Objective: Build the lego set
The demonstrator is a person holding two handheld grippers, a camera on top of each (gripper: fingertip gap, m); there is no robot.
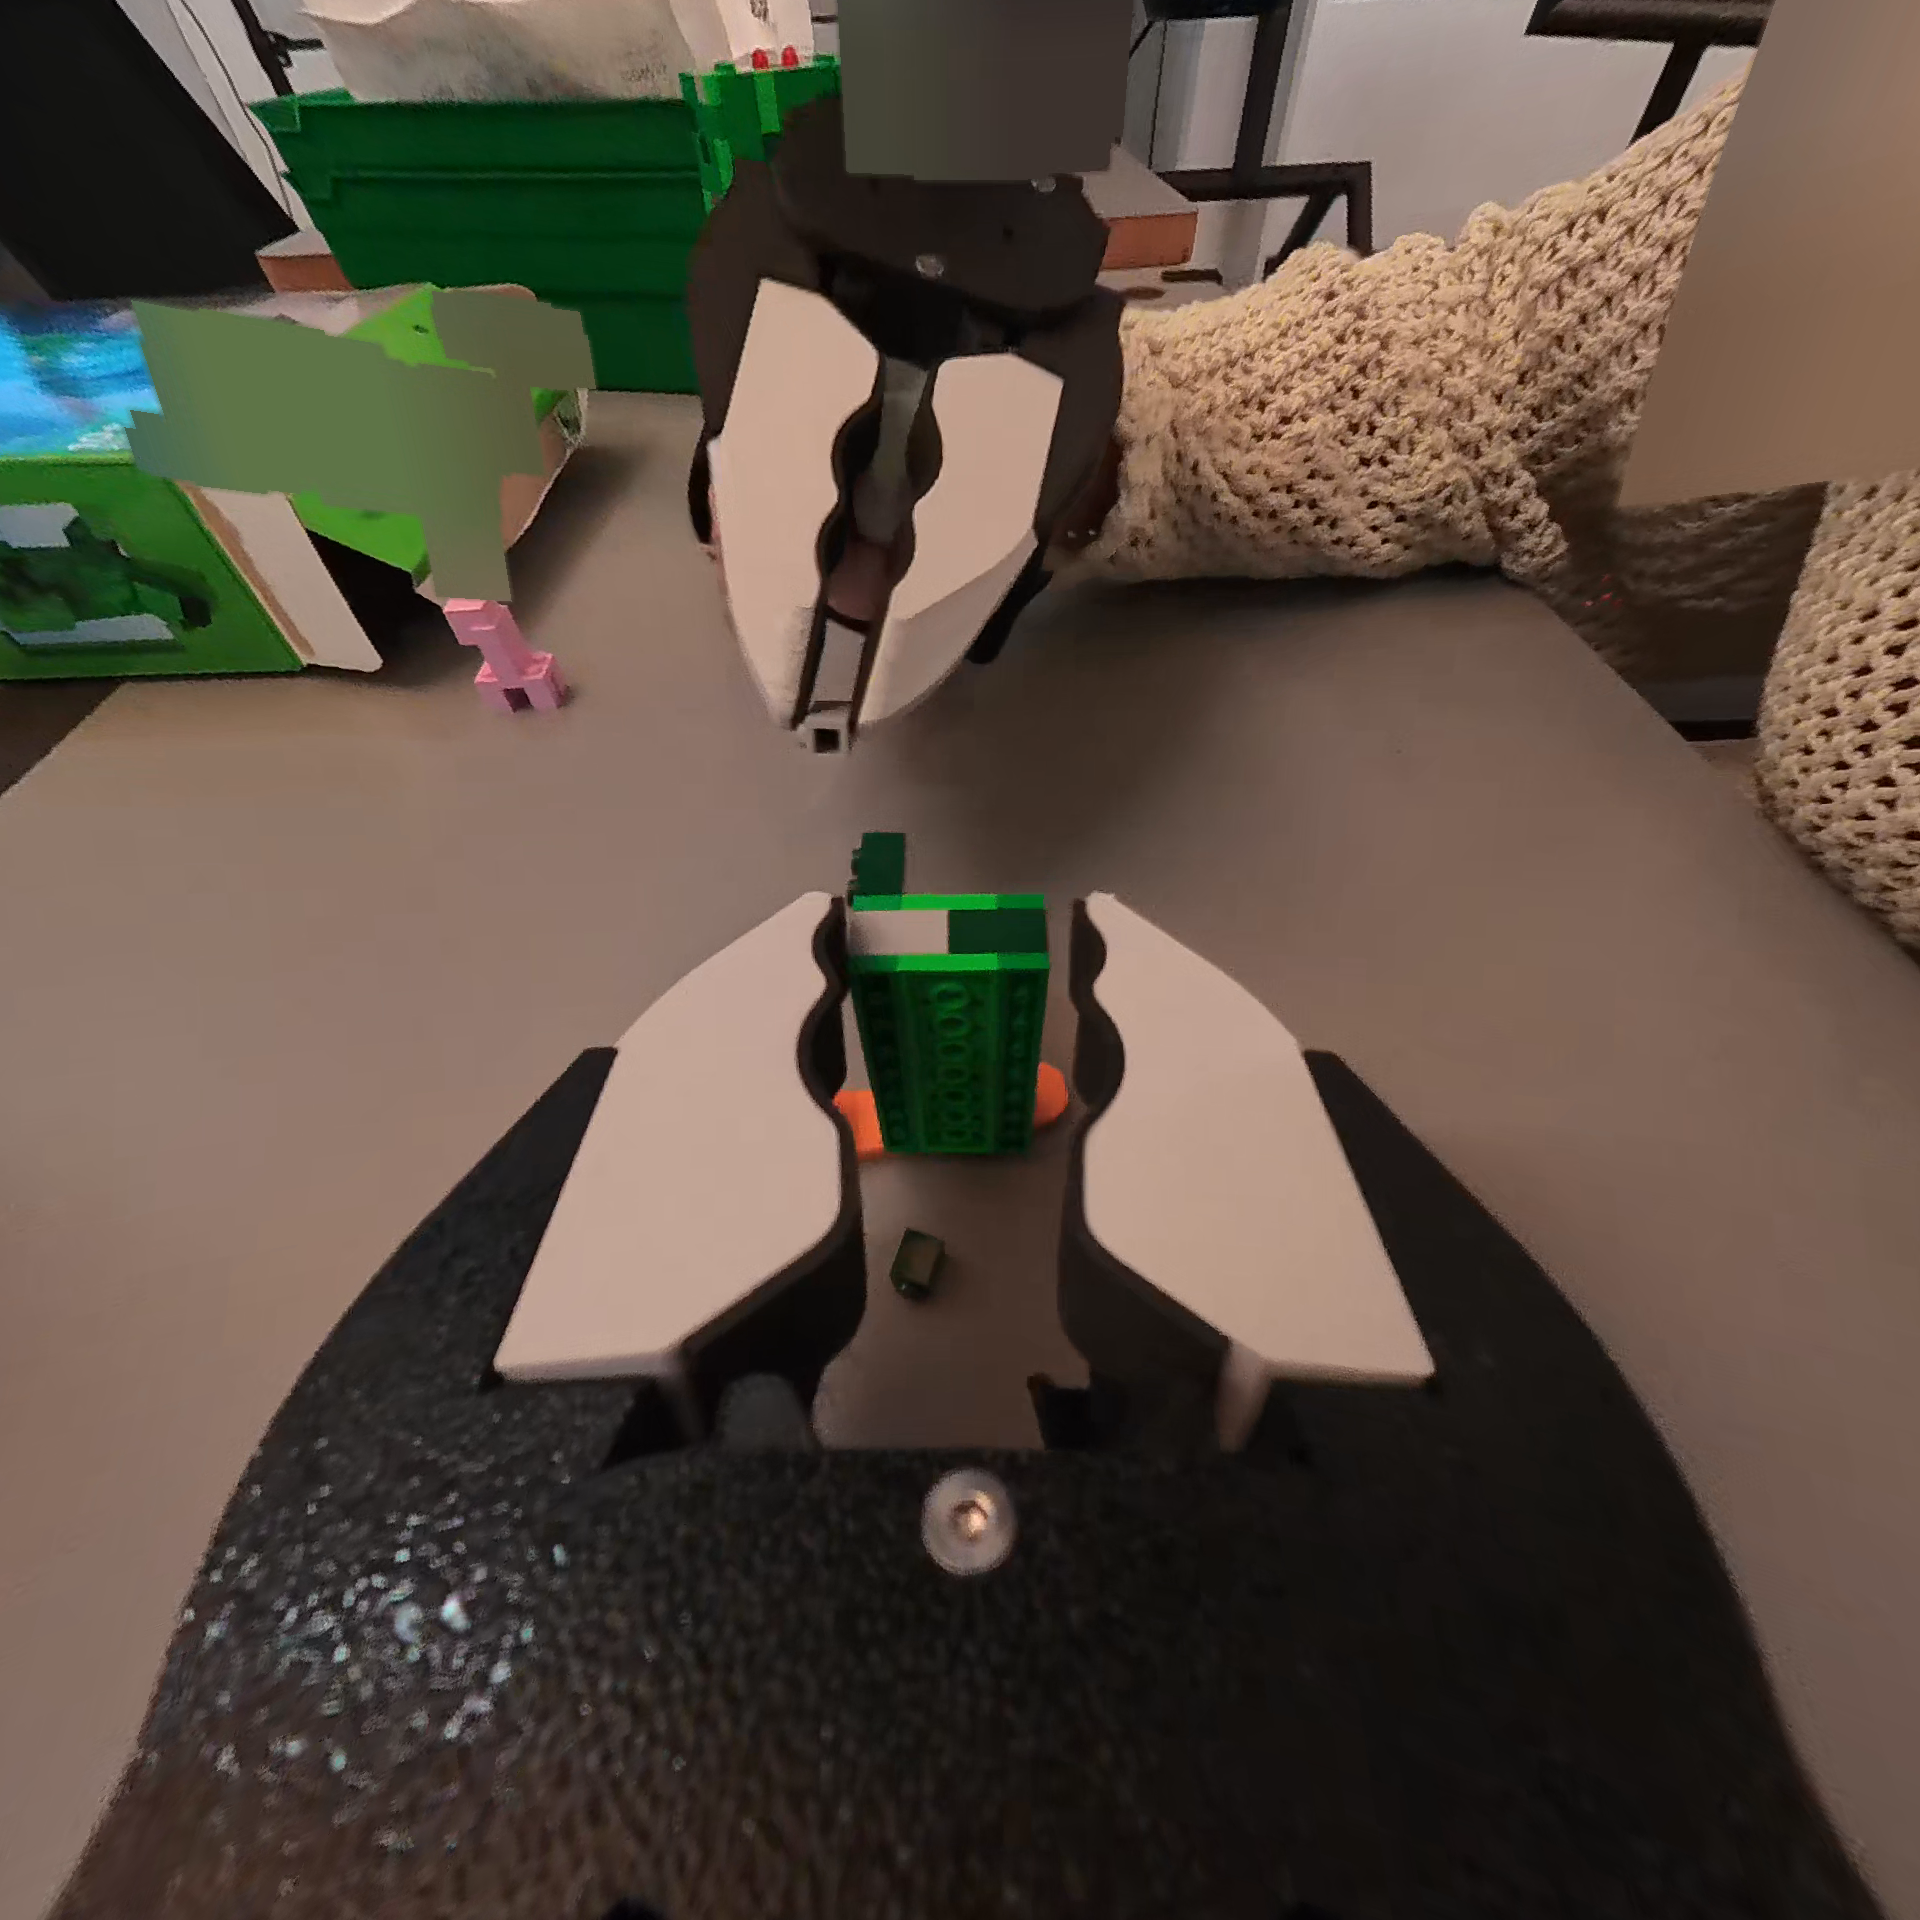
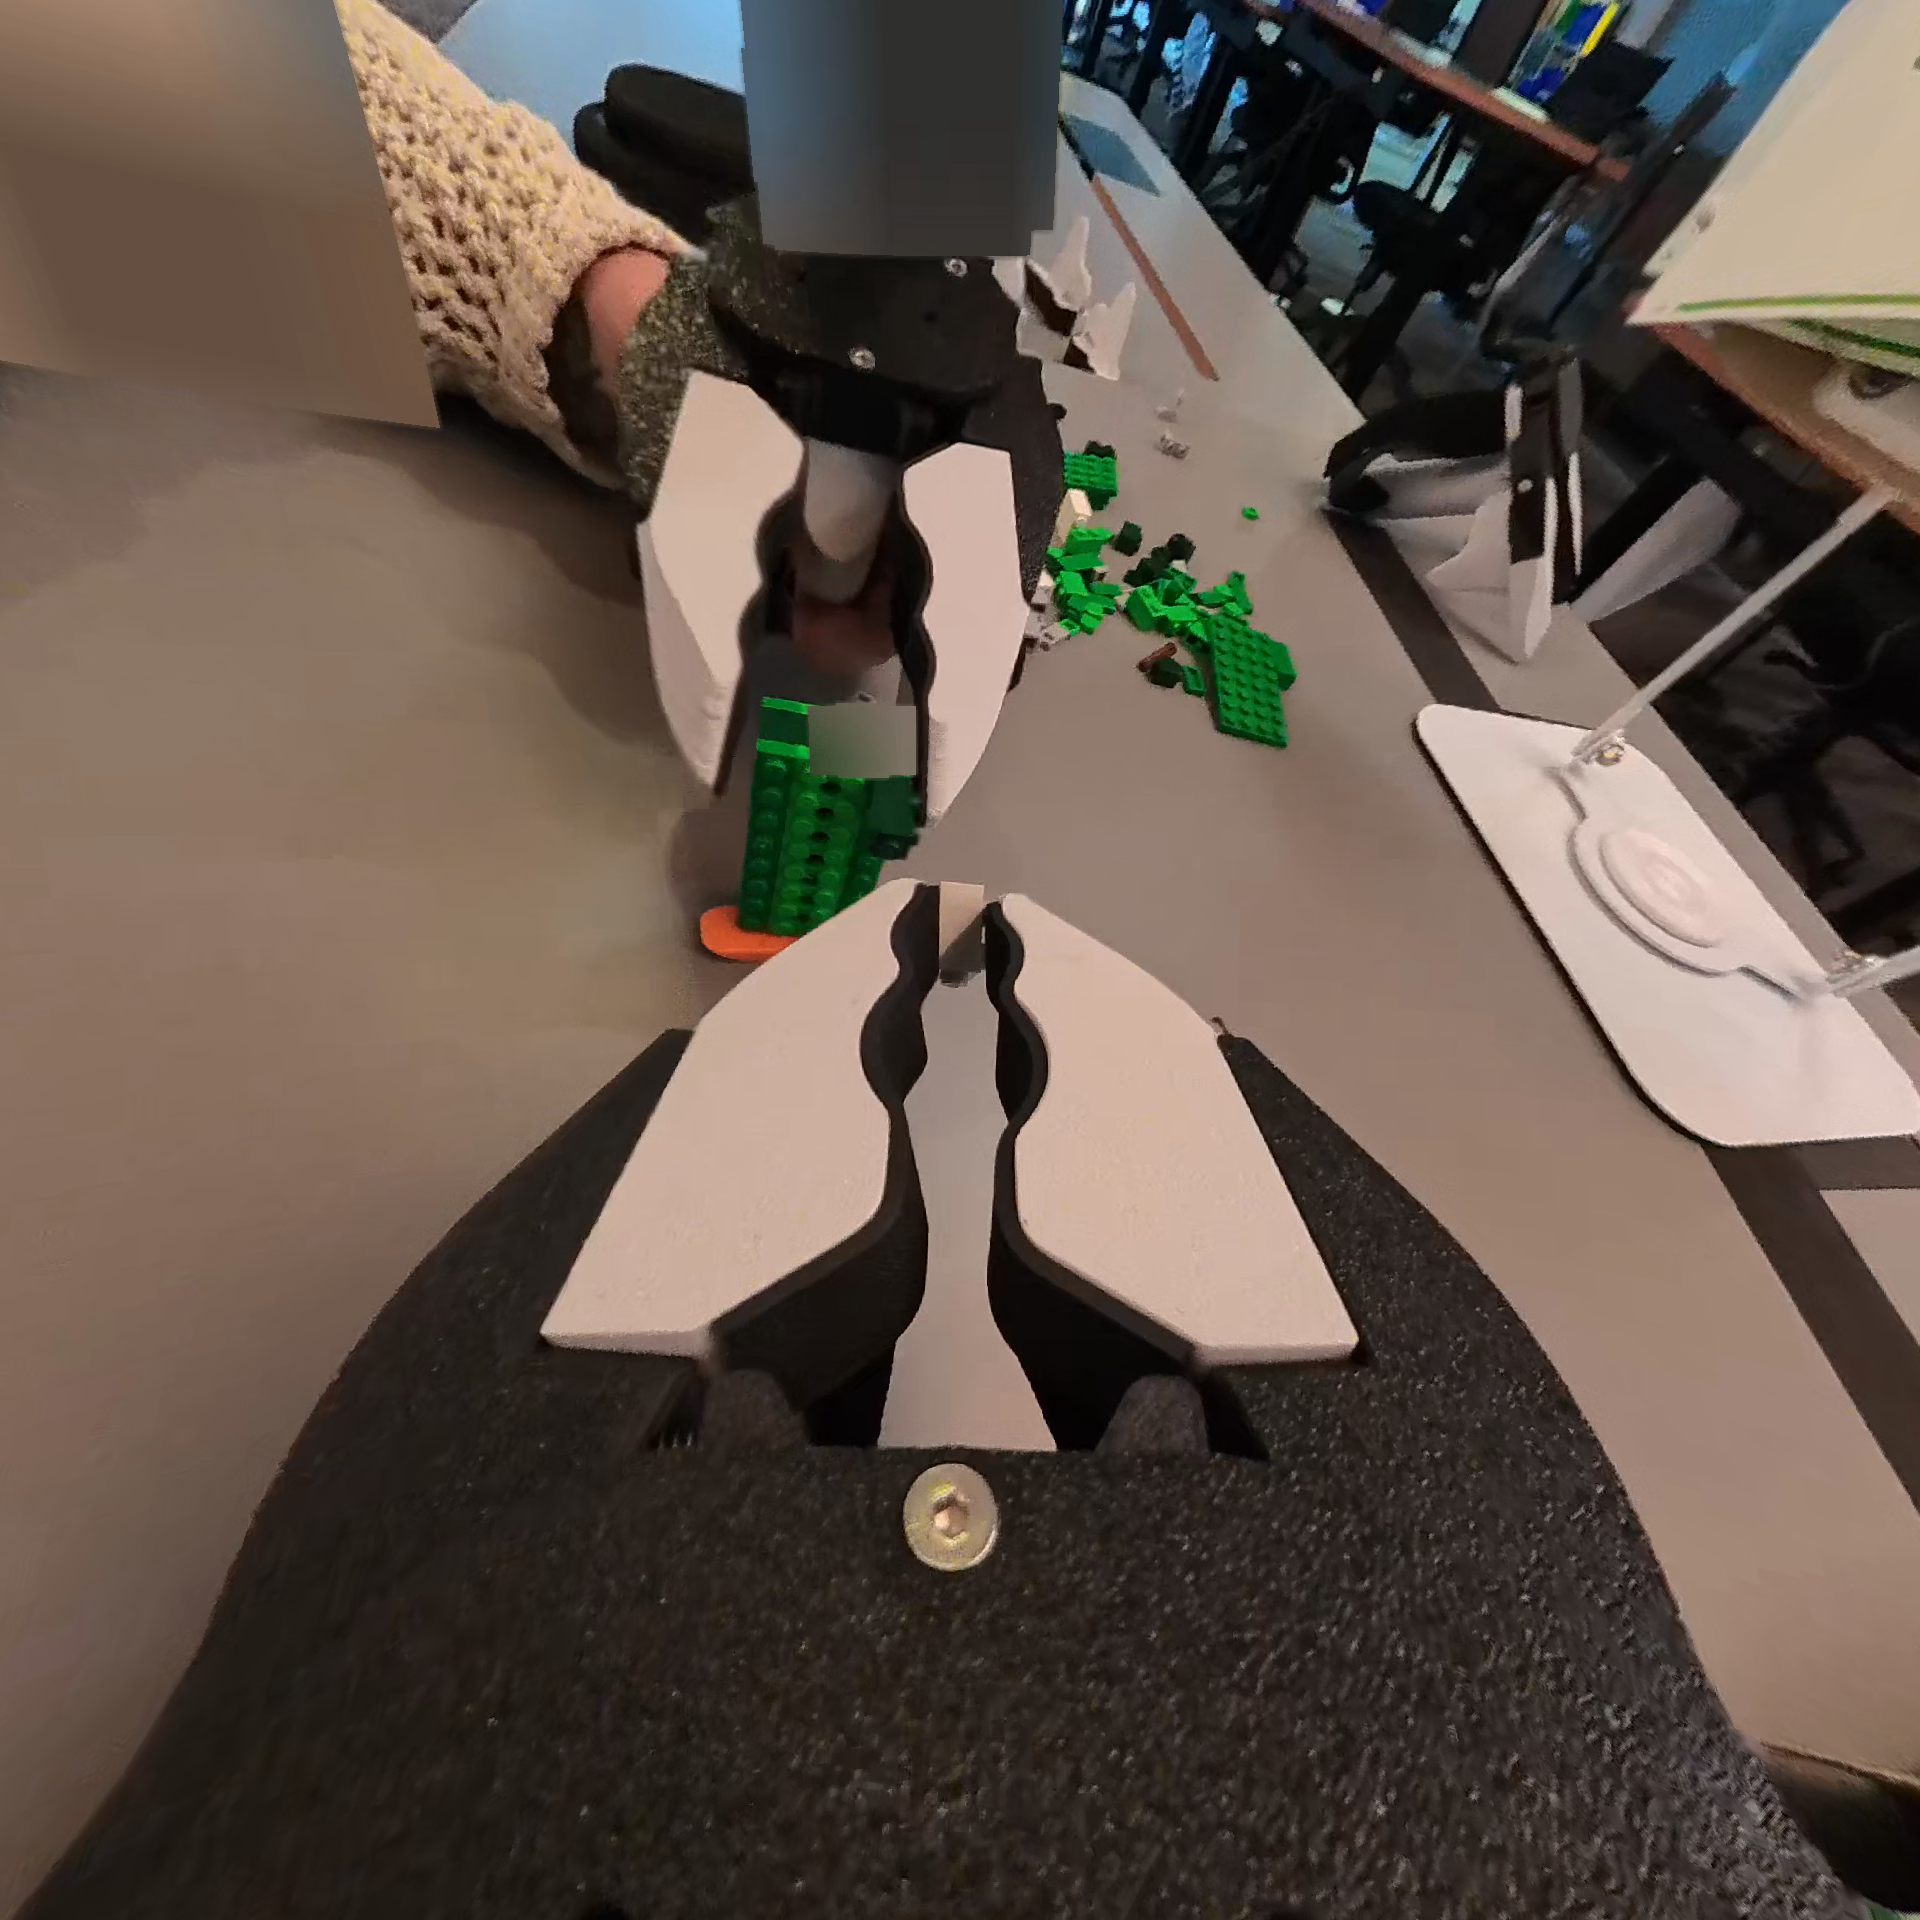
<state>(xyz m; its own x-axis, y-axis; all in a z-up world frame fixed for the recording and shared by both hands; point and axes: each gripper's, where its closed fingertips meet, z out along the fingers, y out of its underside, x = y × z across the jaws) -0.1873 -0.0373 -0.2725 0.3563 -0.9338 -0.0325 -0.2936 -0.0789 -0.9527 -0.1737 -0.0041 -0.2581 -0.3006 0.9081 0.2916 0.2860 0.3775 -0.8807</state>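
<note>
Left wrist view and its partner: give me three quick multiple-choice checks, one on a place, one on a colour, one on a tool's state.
1. The small dark green loose piece lies:
A) on the grey table between the left tool's fingers
B) in a crate
C) inside a box

2. The flat base under the upright green brick tower is:
A) blue
B) orange
C) yellow

3. The right tool is:
A) wide open
B) shut on nothing
C) shut on a small grey square brick

Key:
1. A: it sits on bare table within the open fingers.
2. B: orange shows either side of the tower.
3. C: the brick is pinched at the tips.
</note>
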